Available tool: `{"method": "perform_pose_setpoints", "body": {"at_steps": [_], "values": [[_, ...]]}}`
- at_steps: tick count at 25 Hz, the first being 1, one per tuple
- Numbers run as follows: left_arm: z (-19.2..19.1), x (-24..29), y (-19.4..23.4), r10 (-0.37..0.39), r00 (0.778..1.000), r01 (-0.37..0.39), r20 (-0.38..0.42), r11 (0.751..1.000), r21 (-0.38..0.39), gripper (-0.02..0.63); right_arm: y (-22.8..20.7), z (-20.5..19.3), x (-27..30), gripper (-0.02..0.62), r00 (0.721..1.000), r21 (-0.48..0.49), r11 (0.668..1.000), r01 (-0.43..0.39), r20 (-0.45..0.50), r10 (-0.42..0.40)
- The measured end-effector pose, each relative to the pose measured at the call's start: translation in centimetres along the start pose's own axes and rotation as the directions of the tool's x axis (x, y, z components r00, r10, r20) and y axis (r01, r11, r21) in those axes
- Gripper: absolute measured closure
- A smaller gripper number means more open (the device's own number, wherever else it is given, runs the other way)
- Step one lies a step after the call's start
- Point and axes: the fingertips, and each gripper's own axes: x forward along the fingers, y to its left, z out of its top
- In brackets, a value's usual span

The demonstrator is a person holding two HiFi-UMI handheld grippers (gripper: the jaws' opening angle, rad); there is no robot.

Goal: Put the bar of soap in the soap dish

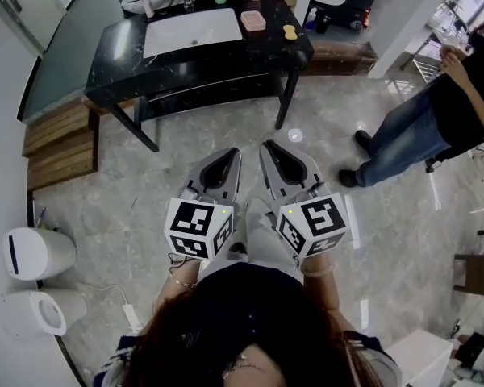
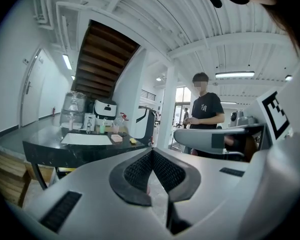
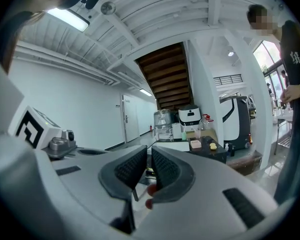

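- Sitting toward the right end of the black table [image 1: 117,51], the pink soap dish [image 1: 253,20] is lying just right of the white sink basin [image 1: 192,32]. It is looking empty and ready to take the bar.
- The yellow bar of soap [image 1: 289,31] is resting on the table top near its right edge, just right of the dish and not touching it. Neither tool is anywhere near it, so by my reading the pick-up is not yet begun.
- The left gripper [image 1: 230,153] is being held out in front of the person, over the floor and well short of the table's front edge, pointing toward the table. I am judging this a carrying pose for the approach, not a reach.
- The right gripper [image 1: 270,145] is riding just beside it and parallel. It is aiming at the table's right half, where soap and dish are lying, so it is probably the handier one for the bar.
- A bystander [image 1: 456,107] is standing on the floor well off the table's right end, taking no part.
- The left gripper's jaws are pressing together at the tips, with nothing between the pads.
- The right gripper's jaws are likewise sitting drawn together and holding nothing. They are going to need spreading before they can take the soap.
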Motion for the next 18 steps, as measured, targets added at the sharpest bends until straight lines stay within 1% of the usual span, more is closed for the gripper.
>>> {"method": "perform_pose_setpoints", "body": {"at_steps": [2, 4, 8, 11, 14, 18], "values": [[0.3, 1.7, 0.8, -0.005, 1.000, 0.005, 0.000, 1.000, 0.003, 0.603, -1.4, 0.2, 1.3, 0.582, 1.000, 0.001, 1.000, 0.003, 0.008, -0.003], [0.3, 3.6, 1.6, -0.008, 1.000, 0.008, -0.005, 1.000, 0.004, 0.603, -2.8, 0.1, 2.7, 0.559, 1.000, 0.007, 1.000, 0.003, 0.014, -0.003], [1.0, 8.2, 3.0, -0.017, 1.000, 0.017, -0.016, 1.000, 0.018, 0.603, -6.6, 0.3, 5.8, 0.558, 1.000, 0.018, 1.000, 0.008, 0.024, -0.009], [2.3, 12.1, 4.1, -0.025, 0.999, 0.026, -0.024, 0.999, 0.034, 0.603, -9.8, 1.1, 8.5, 0.558, 1.000, 0.031, 0.999, 0.012, 0.029, -0.013], [3.7, 16.1, 5.3, -0.032, 0.999, 0.033, -0.029, 0.999, 0.033, 0.603, -13.1, 1.9, 11.2, 0.558, 1.000, 0.033, 0.999, 0.018, 0.020, -0.019], [5.9, 21.3, 7.3, -0.020, 0.999, 0.020, -0.026, 0.999, 0.029, 0.603, -17.6, 3.2, 14.9, 0.557, 1.000, 0.022, 0.999, 0.027, 0.004, -0.027]]}}
